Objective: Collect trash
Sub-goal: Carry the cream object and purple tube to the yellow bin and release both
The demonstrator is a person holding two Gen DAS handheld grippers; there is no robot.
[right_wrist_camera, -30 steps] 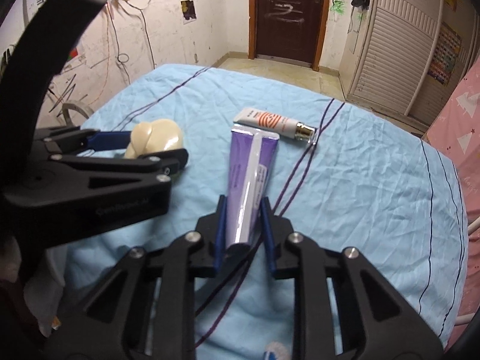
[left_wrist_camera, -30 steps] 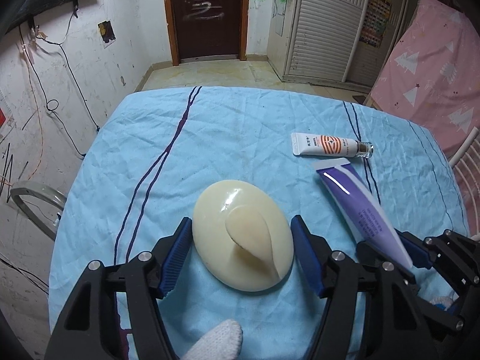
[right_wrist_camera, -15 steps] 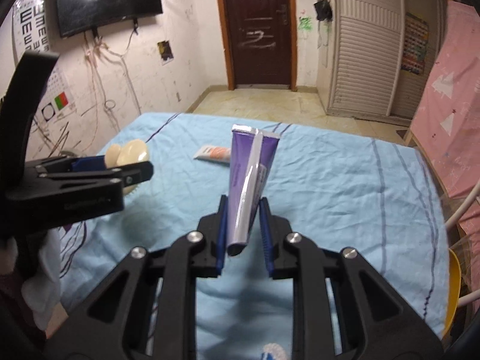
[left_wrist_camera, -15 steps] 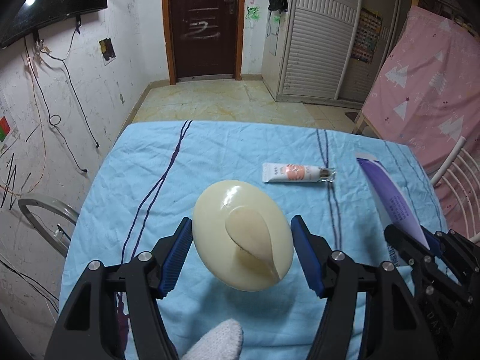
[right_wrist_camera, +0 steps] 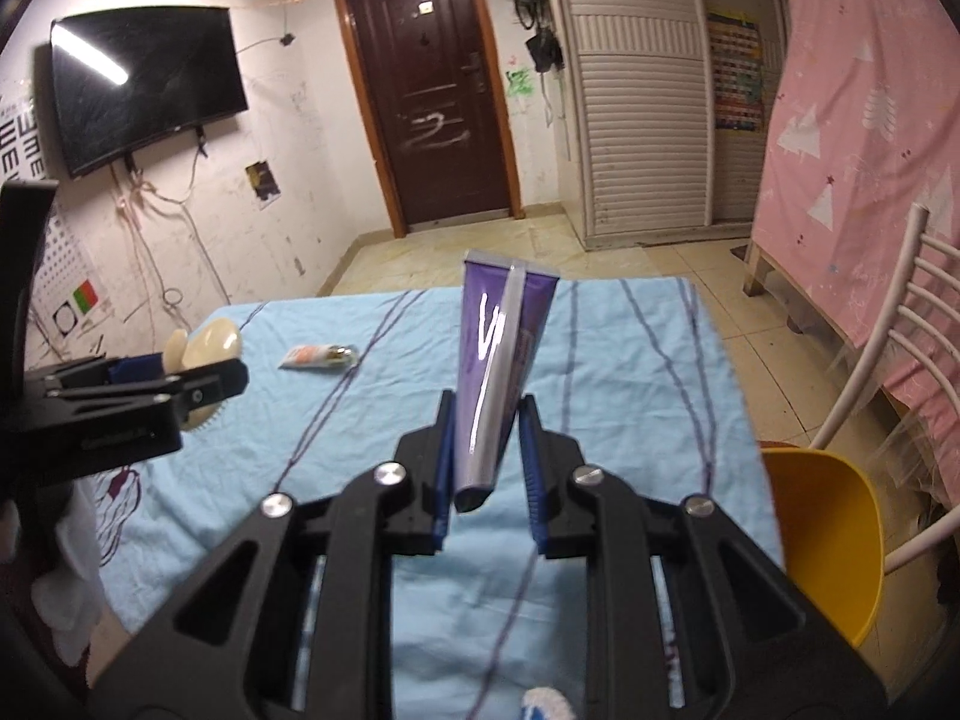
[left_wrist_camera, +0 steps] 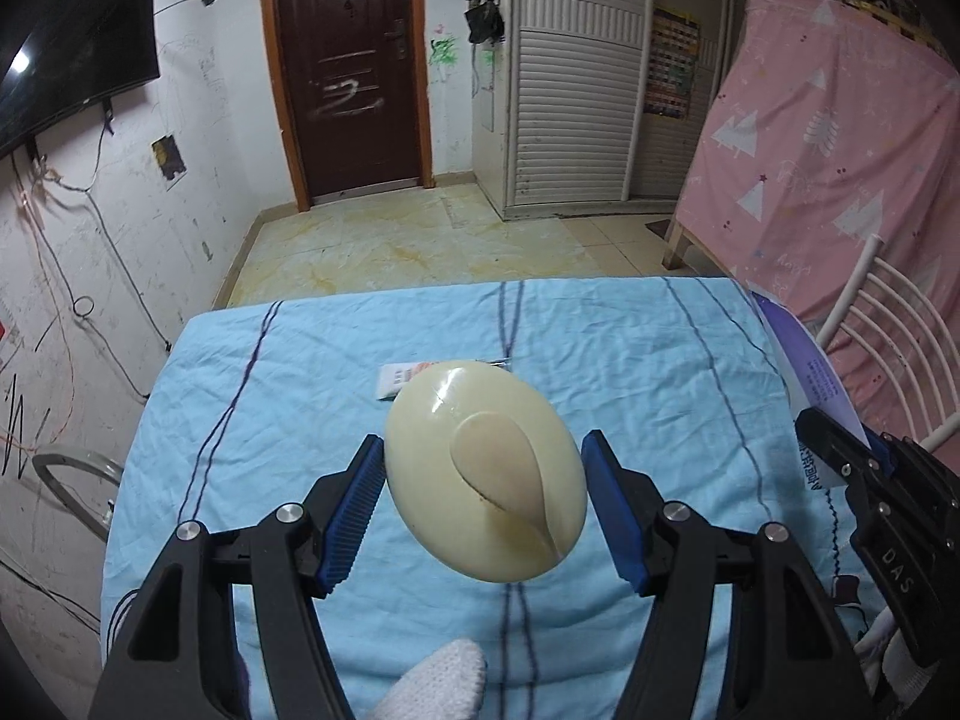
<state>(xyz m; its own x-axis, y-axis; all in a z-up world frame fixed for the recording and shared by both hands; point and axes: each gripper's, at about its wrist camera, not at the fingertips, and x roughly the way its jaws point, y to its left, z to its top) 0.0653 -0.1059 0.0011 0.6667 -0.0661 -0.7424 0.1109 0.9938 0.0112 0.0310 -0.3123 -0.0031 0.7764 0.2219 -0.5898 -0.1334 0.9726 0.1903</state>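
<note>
Trash items are riding in both grippers above the blue tablecloth (left_wrist_camera: pixel 300 372): the left gripper (left_wrist_camera: pixel 485 501) is clamping a cream oval container (left_wrist_camera: pixel 485 468), and the right gripper (right_wrist_camera: pixel 485 468) is pinching a purple tube (right_wrist_camera: pixel 498 372), crimped end pointing toward twelve o'clock. A small white-and-orange tube (right_wrist_camera: pixel 317 356) is lying on the cloth at ten o'clock of the purple one. A yellow bin (right_wrist_camera: pixel 828 540) is sitting at four o'clock.

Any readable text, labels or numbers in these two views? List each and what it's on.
"DAS": embossed on the right gripper body, left wrist view.
Embossed word on the left gripper body: too blurred to read.
Purple tube: print too small and blurred.
White-and-orange tube: label unreadable.
Eye chart on wall: large letter shapes, cut off at the edge, not readable.
Wall poster on the cupboard: grid too small.
</note>
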